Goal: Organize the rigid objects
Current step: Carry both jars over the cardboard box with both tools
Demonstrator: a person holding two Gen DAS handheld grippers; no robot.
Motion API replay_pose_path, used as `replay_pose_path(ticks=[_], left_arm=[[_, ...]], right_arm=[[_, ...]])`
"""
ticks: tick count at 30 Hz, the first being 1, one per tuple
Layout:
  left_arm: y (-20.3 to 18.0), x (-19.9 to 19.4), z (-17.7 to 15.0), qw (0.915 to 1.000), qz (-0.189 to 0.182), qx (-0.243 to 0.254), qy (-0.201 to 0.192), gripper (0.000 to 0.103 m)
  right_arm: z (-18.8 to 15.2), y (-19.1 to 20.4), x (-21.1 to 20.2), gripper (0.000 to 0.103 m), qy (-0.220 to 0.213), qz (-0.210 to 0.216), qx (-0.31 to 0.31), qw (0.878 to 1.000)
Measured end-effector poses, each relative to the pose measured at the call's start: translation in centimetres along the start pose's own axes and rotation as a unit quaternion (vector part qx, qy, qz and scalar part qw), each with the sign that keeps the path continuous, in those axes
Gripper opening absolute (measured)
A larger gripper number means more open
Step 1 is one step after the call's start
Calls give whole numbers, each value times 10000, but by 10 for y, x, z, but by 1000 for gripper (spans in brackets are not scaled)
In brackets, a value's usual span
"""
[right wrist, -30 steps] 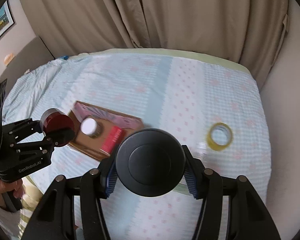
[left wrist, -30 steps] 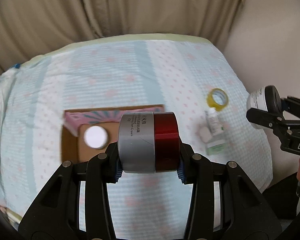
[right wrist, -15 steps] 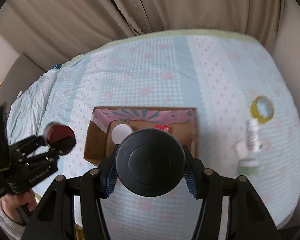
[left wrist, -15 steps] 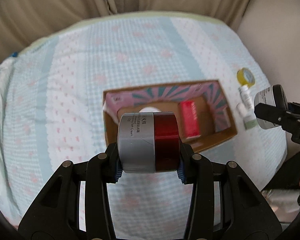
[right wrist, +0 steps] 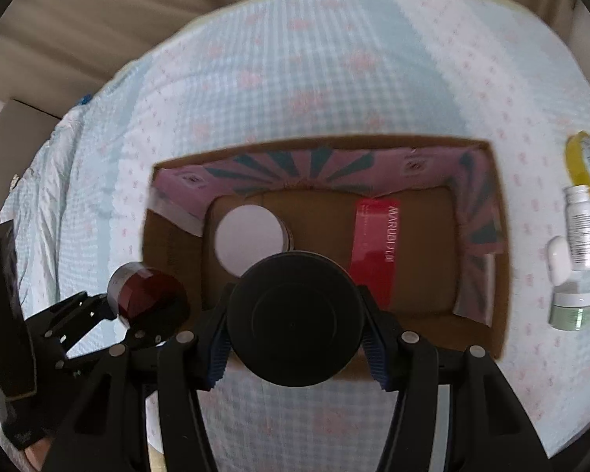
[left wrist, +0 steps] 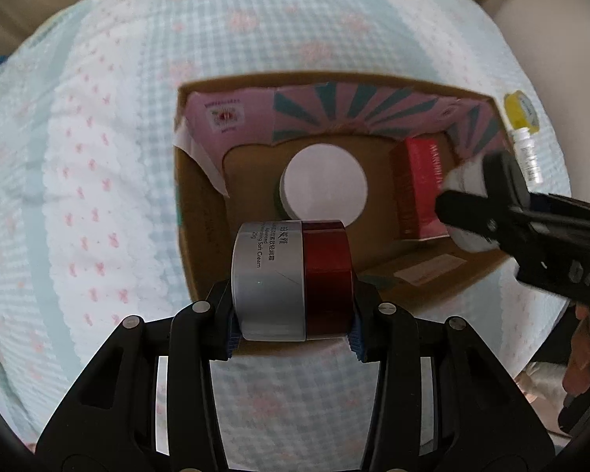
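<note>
My left gripper (left wrist: 292, 326) is shut on a silver cream jar with a red lid (left wrist: 291, 279), held on its side above the near left corner of an open cardboard box (left wrist: 200, 212). My right gripper (right wrist: 297, 344) is shut on a white jar with a black lid (right wrist: 295, 318), lid facing the camera, over the box's near edge (right wrist: 503, 275). Inside the box stand a white-lidded jar (left wrist: 323, 185) and a red carton (right wrist: 375, 251). In the left wrist view the right gripper (left wrist: 480, 212) hangs over the box's right side. In the right wrist view the left gripper (right wrist: 137, 306) shows the red lid (right wrist: 149, 295).
The box lies on a bed with a pale blue checked sheet (right wrist: 295, 78). Right of the box lie a yellow tape roll (right wrist: 588, 161), a small white bottle (right wrist: 580, 232), a white cap (right wrist: 558, 259) and a green jar (right wrist: 572, 308). Curtains (right wrist: 78, 11) hang behind the bed.
Both grippers have come down and tilted steeply toward the box, which now fills the middle of both views. Each still holds its jar.
</note>
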State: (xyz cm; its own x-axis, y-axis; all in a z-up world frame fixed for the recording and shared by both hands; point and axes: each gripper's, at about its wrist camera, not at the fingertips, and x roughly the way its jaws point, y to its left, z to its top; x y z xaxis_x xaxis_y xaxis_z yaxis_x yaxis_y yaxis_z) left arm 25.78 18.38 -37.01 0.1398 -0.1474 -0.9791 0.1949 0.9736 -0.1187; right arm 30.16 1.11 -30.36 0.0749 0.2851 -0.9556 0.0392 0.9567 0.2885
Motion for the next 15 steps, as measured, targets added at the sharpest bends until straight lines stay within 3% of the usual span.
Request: replay_pose_path(ticks=[8,15], left_arm=[[1,41,8,9995,25,-23,301,38],[-12,48,4,9988,88,250,400,38]], right_arm=[[27,-15,48,53,128,-89,145,9998],[38,-20,67,53,176,26,283,9994]])
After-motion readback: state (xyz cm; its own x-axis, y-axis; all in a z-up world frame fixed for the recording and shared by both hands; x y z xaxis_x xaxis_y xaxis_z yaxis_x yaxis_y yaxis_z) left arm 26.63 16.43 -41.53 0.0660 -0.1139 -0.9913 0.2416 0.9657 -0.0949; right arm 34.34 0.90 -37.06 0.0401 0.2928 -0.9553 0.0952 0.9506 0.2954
